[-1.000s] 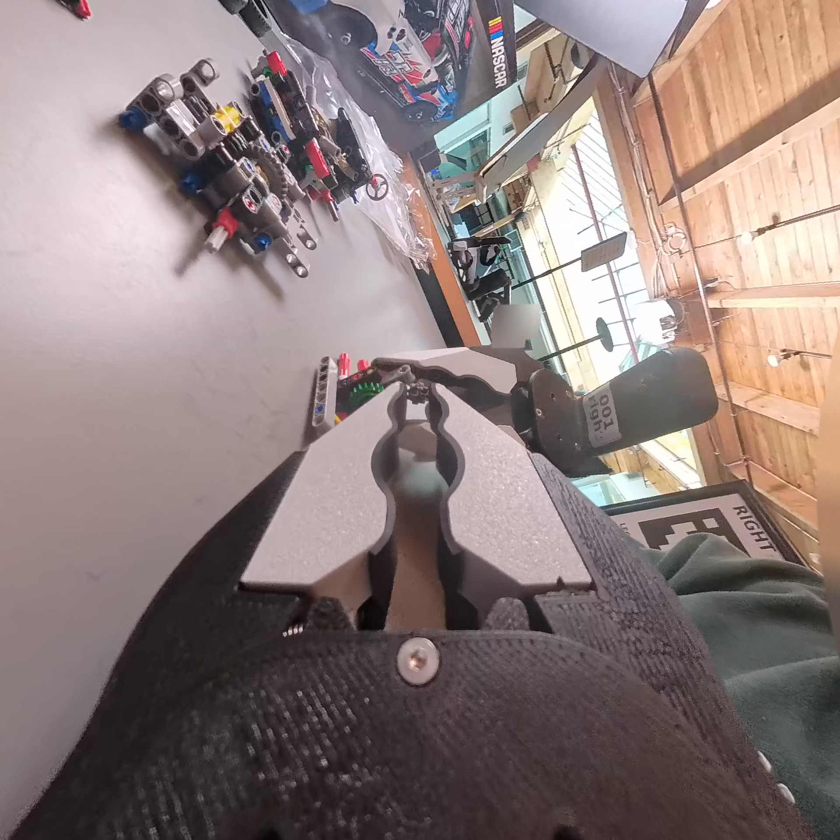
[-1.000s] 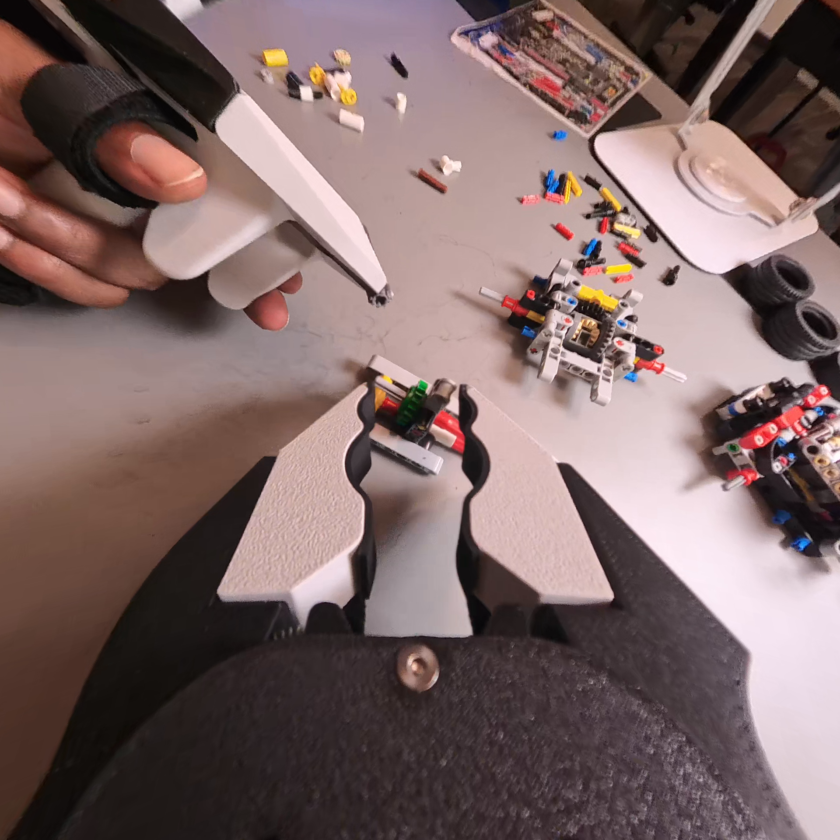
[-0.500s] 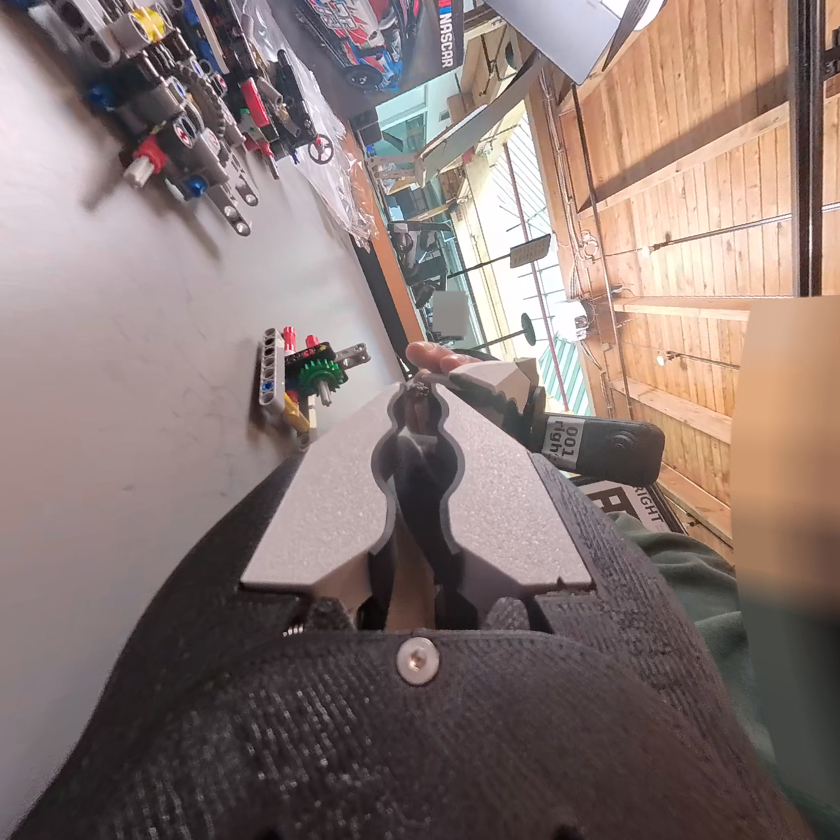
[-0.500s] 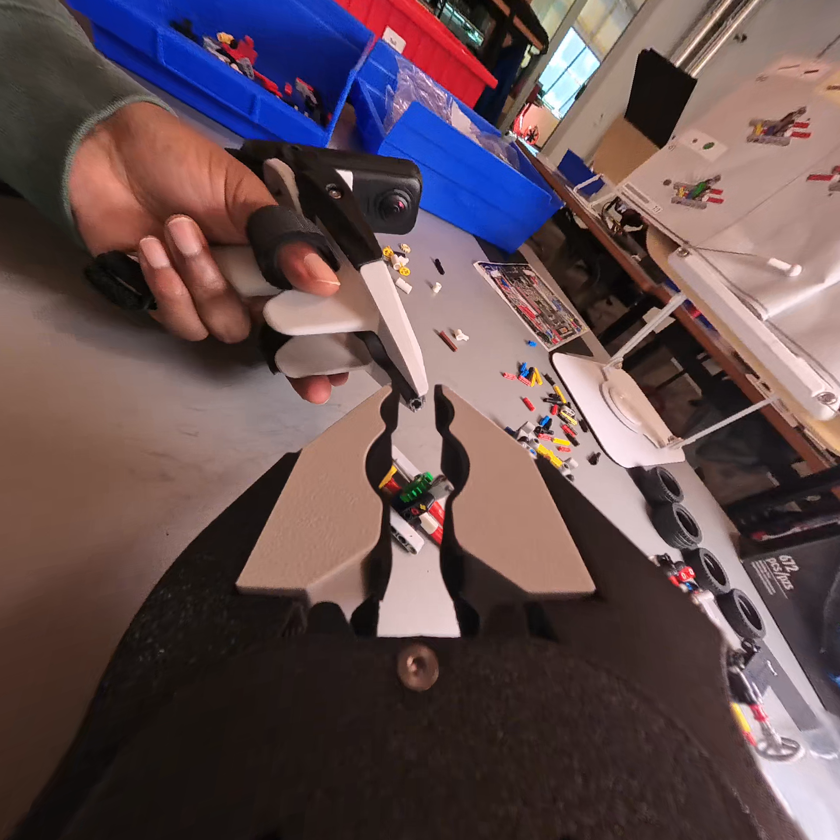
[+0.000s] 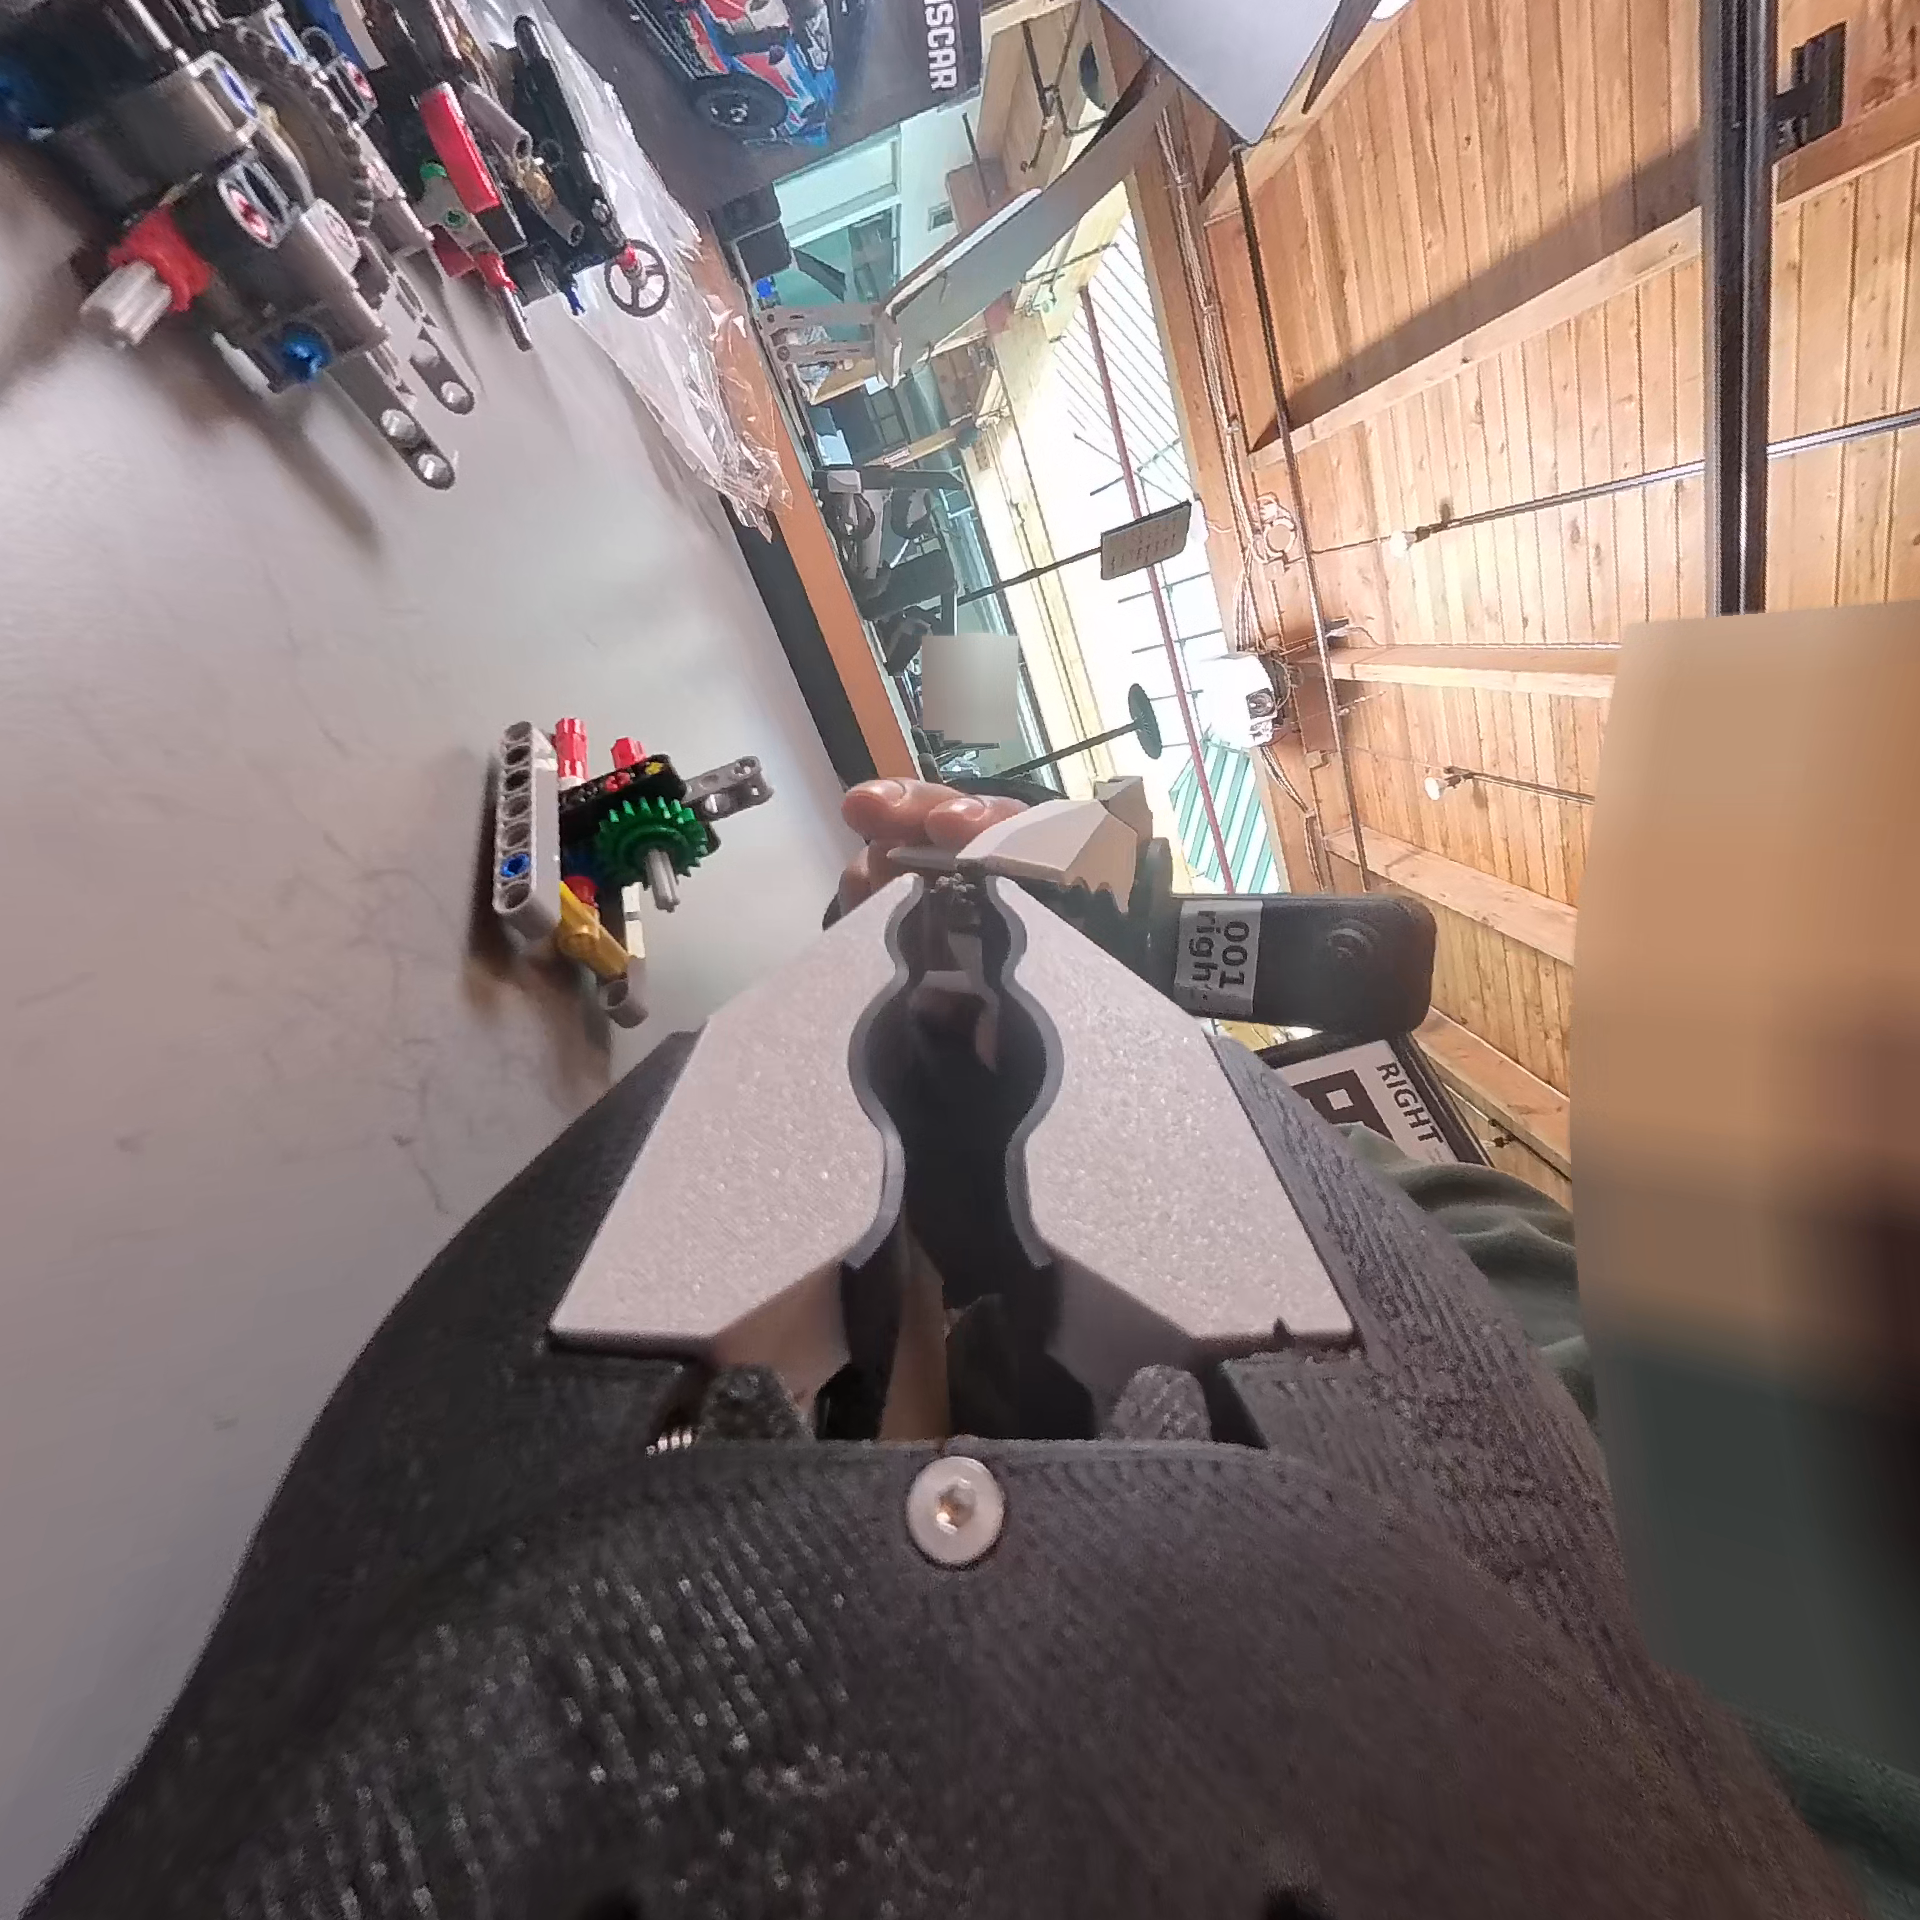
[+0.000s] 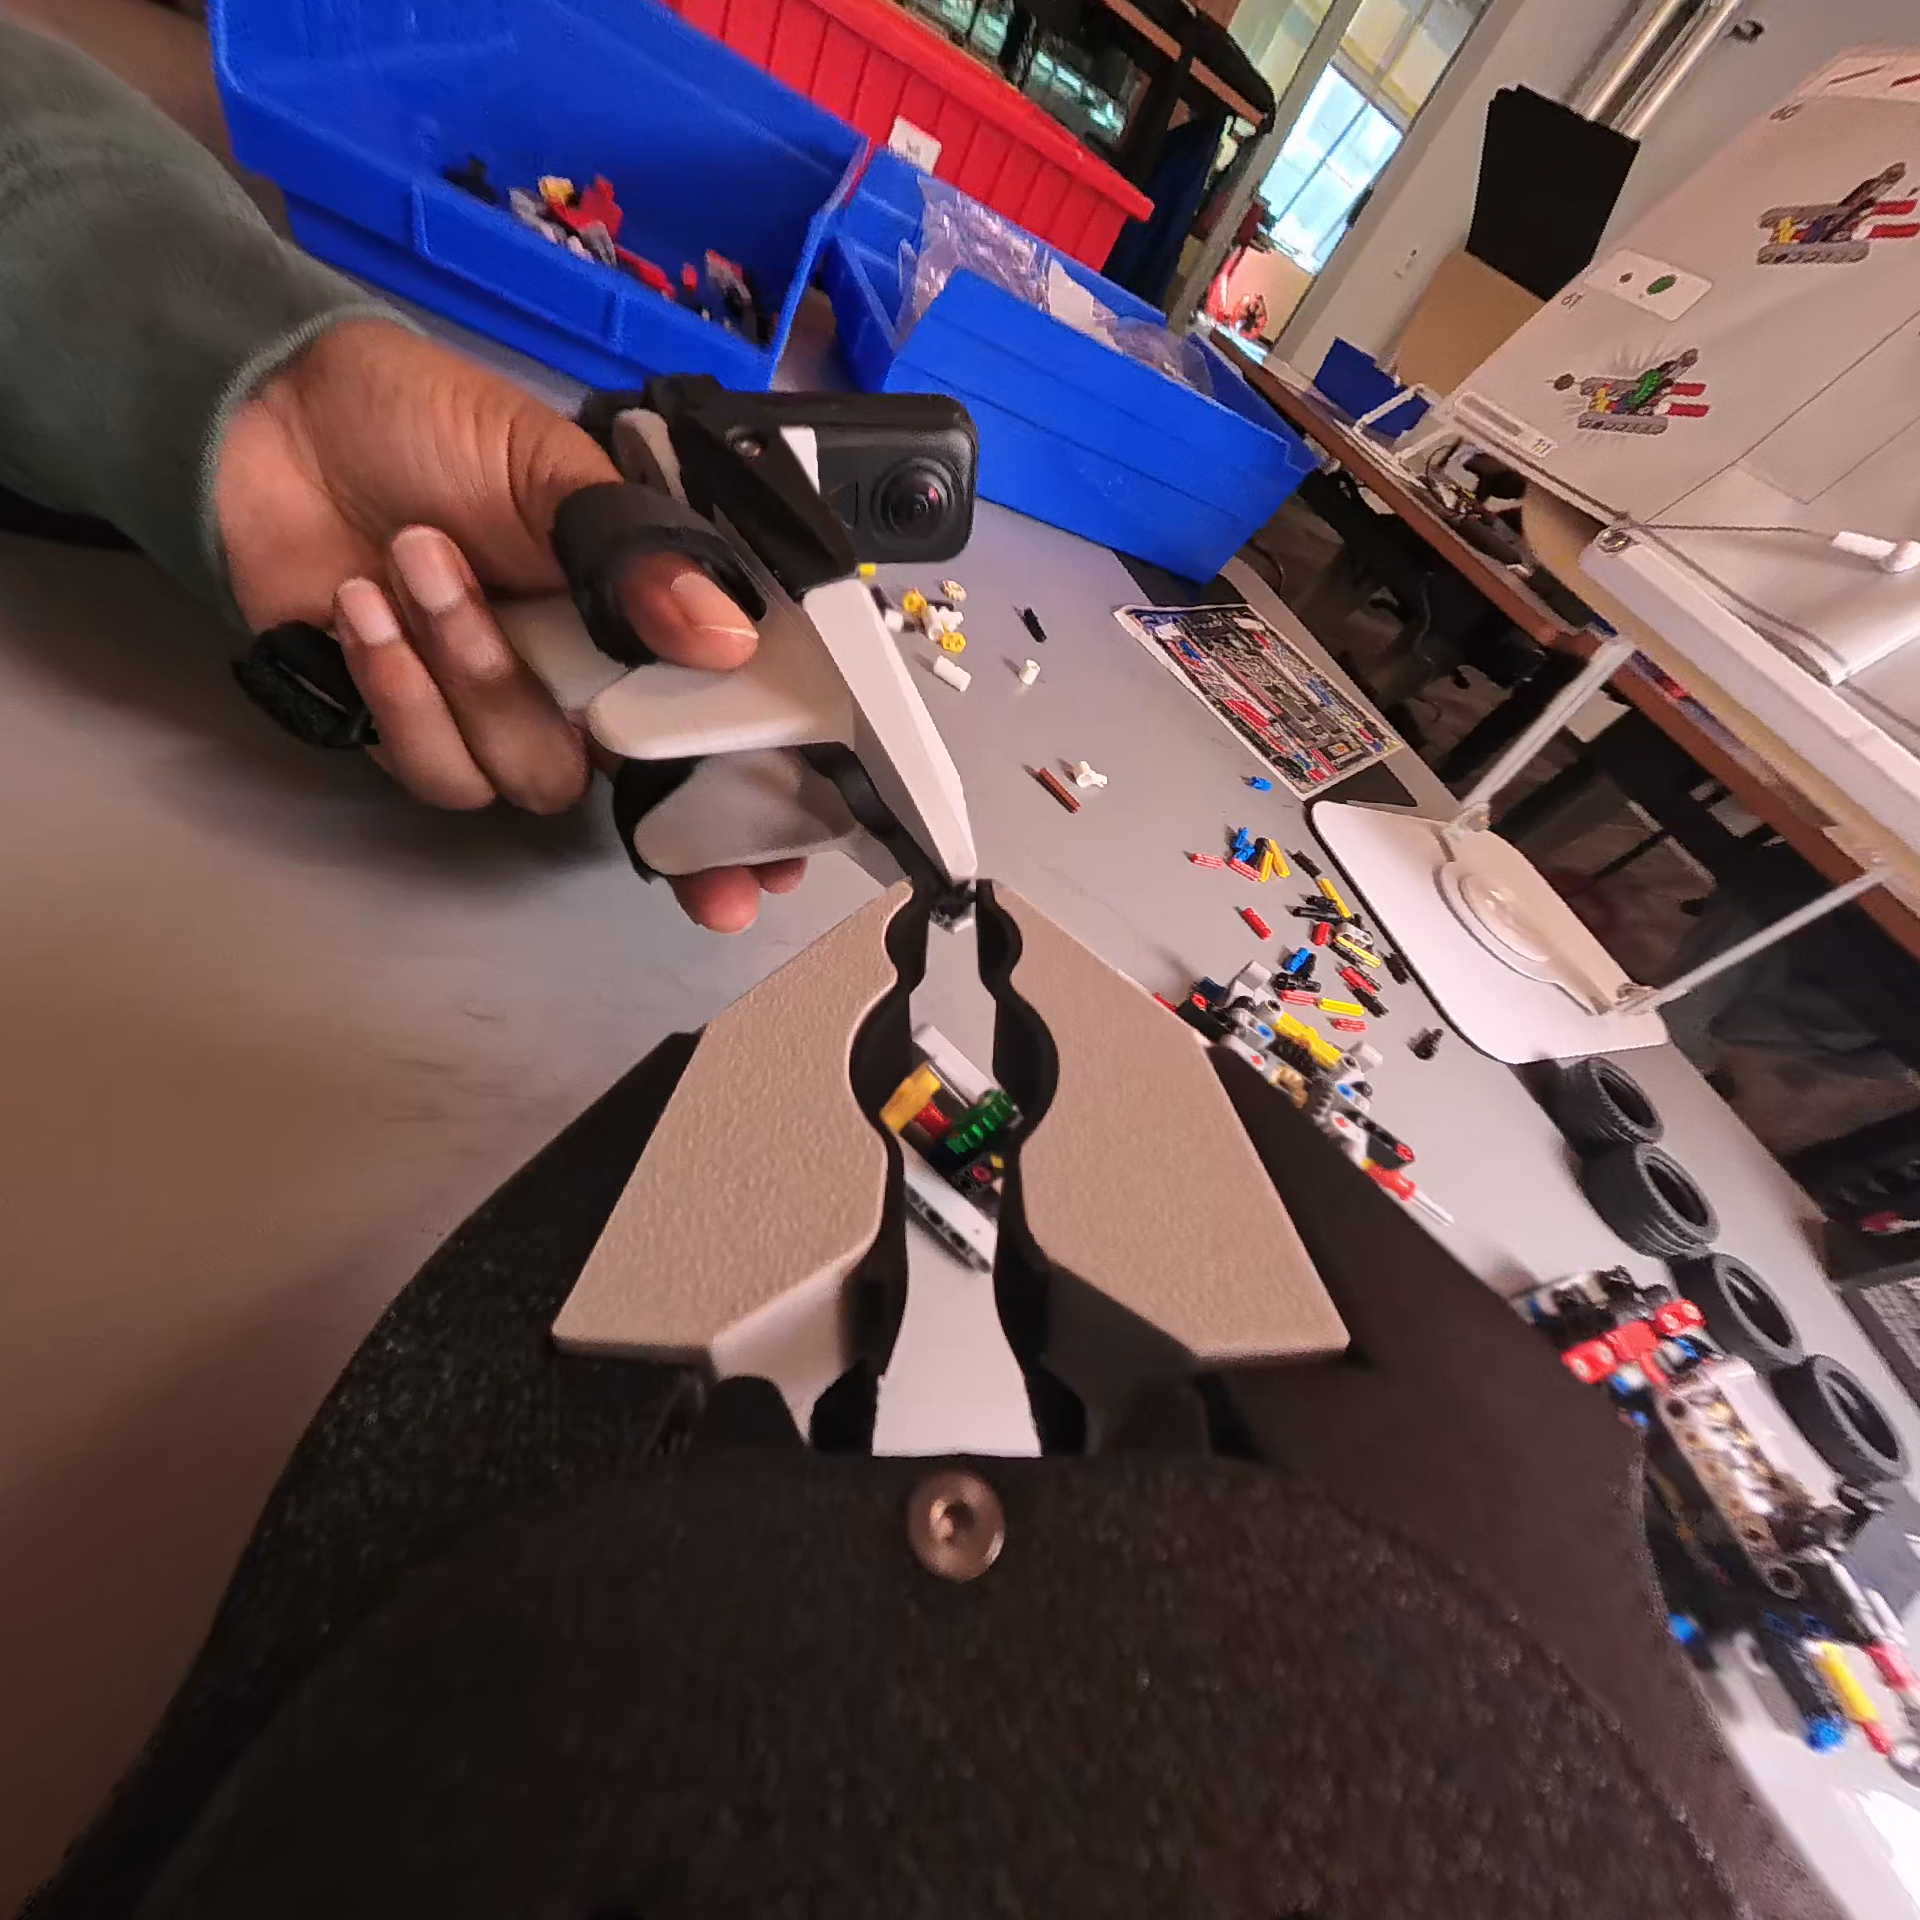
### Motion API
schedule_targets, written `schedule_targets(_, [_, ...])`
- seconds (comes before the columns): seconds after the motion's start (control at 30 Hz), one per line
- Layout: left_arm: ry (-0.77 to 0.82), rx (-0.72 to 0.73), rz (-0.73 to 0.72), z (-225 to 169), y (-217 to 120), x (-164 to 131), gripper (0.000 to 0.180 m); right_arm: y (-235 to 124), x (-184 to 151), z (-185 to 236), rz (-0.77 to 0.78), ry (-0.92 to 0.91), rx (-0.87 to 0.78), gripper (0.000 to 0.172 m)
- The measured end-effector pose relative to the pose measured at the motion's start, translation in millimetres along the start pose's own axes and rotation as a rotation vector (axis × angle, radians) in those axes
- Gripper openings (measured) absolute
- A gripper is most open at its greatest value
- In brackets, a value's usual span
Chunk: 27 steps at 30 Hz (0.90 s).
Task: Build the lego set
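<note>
Change: a second ago the right gripper (image 6: 951,902) stands wide open, low around the gear assembly (image 5: 597,852) on the grey table (image 6: 260,1039). Now it is up off the table, its fingers narrowed to a slit.
Meeting point: both tools are tip to tip, centre of each frame, with the small dark piece (image 6: 951,916) between them in the air.
Left gripper (image 5: 956,904): unchanged, pinched tight on the piece.
Right gripper fingers: closed on the same piece, pads seemingly against it.
Gear assembly: left lying on the table, free of both tools, left of centre in the left view.
Count, grippers: two, each in a hand.
Count, gear assembly: one, with one green gear (image 5: 644,836).
Count, bins: two blue (image 6: 582,187), one red (image 6: 935,94), upper left of the right view.
Count, tyres (image 6: 1652,1195): four, right edge.
Count, bigger builds: two, right of centre and lower right.
Count, printed sheet (image 6: 1257,675): one.
Count, loose pins: scattered, too many to tell.
</note>
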<state>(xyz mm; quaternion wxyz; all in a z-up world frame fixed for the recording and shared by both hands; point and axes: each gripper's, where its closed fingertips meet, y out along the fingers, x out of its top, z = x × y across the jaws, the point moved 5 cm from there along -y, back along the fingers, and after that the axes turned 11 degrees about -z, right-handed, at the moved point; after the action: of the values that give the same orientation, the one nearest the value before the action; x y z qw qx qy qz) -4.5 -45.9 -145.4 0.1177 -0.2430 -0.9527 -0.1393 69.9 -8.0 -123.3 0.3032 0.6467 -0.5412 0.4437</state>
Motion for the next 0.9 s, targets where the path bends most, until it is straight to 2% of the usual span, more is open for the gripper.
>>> schedule_targets(0.13, [0.047, -0.128, 0.022, -19, -1, 5, 0.012, -9, 14, -3, -0.152, 0.192, 0.059, 0.007])
schedule_targets(0.2, [0.142, -0.190, 0.069, -30, -2, 4, 0.016, -14, 19, -7, -0.223, 0.318, 0.098, 0.007])
schedule_targets(0.27, [0.335, -0.207, 0.114, -40, -3, 2, 0.018, -17, 23, -9, -0.272, 0.476, 0.157, 0.006])
schedule_targets(0.37, [0.713, -0.162, 0.156, -49, -4, -3, 0.018, -21, 26, -14, -0.342, 0.684, 0.221, 0.006])
schedule_targets(0.43, [0.929, -0.128, 0.165, -52, -5, -5, 0.019, -20, 24, -15, -0.335, 0.809, 0.263, 0.006])
schedule_targets(0.6, [1.317, -0.068, 0.182, -54, -5, -13, 0.018, -12, 16, -8, -0.299, 1.100, 0.367, 0.006])
schedule_targets(0.7, [1.428, -0.066, 0.195, -54, -5, -17, 0.016, -9, 13, -5, -0.288, 1.219, 0.414, 0.005])
schedule_targets(0.9, [1.525, -0.071, 0.218, -56, -6, -21, 0.007, -9, 9, -4, -0.266, 1.299, 0.436, 0.006])
